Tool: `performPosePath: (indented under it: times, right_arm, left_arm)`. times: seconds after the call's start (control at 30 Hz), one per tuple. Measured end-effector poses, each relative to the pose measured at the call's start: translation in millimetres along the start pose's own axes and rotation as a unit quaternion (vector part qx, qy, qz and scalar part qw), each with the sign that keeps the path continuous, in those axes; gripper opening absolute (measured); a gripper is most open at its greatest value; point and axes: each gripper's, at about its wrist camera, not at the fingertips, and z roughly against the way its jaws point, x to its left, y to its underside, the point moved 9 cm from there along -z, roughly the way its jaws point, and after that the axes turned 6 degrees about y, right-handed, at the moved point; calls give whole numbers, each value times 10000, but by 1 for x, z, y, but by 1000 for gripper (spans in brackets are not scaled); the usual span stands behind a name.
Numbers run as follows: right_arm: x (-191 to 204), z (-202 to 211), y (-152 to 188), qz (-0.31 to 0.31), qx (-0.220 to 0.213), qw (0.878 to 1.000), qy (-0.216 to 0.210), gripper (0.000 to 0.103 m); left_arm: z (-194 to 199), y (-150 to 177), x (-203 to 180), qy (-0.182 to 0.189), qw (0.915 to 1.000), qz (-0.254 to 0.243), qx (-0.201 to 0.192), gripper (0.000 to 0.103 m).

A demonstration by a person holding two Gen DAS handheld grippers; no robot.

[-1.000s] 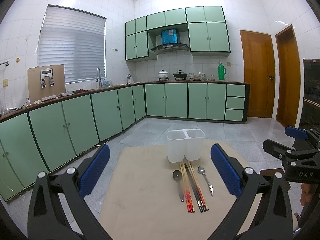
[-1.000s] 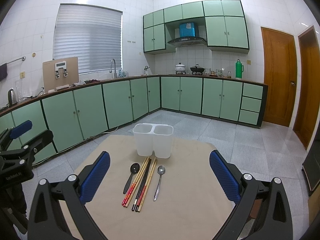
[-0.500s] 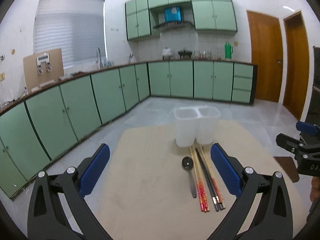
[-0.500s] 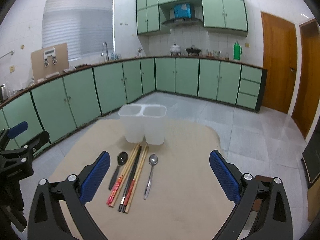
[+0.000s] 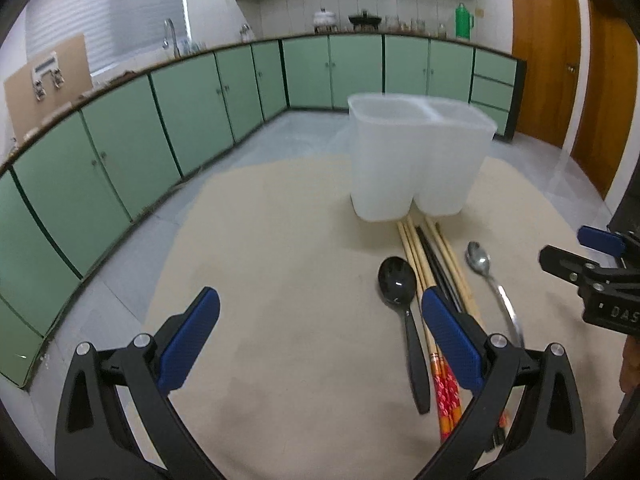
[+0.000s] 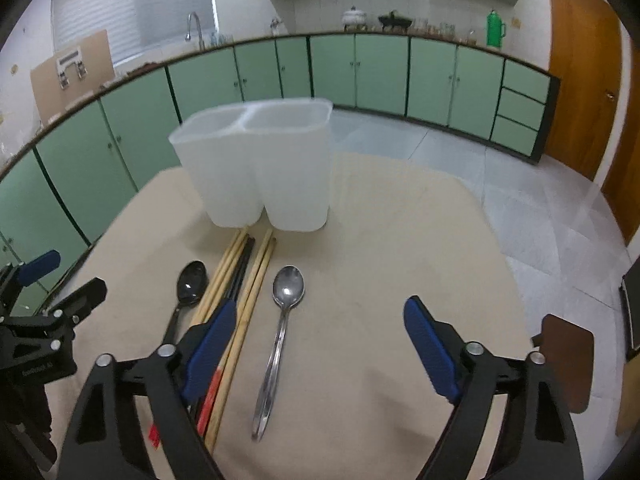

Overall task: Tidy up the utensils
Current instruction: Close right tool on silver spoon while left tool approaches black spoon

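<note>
Chopsticks (image 6: 240, 276) lie bundled at lower centre of the right view, long axis running from the bottom edge up to the white plastic holder (image 6: 260, 168), red printed ends nearest the camera. A black spoon (image 6: 191, 286) and a shiny metal spoon (image 6: 286, 304) flank them, bowls toward the holder, on the beige mat (image 6: 380, 240). The right gripper (image 6: 320, 332) is closing, nothing clamped. The left gripper (image 5: 320, 322) gapes empty. Lettering "DAS" shows at right edge of the left view.
</note>
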Motion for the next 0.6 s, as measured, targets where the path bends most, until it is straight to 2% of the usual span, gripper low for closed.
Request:
performPosePath:
  times: [0.3, 0.53, 0.6]
  right_arm:
    - [18, -56, 5, 24, 485, 9987, -182, 68]
    - [26, -74, 4, 105, 587, 9981, -161, 57]
    - [29, -74, 3, 205, 549, 9982, -106, 49]
  left_arm:
    - [-33, 7, 3, 98, 9995, 39, 283, 98]
    - [-45, 6, -4, 191, 9992, 0, 357, 98]
    - [-49, 7, -8, 256, 9989, -23, 399, 98]
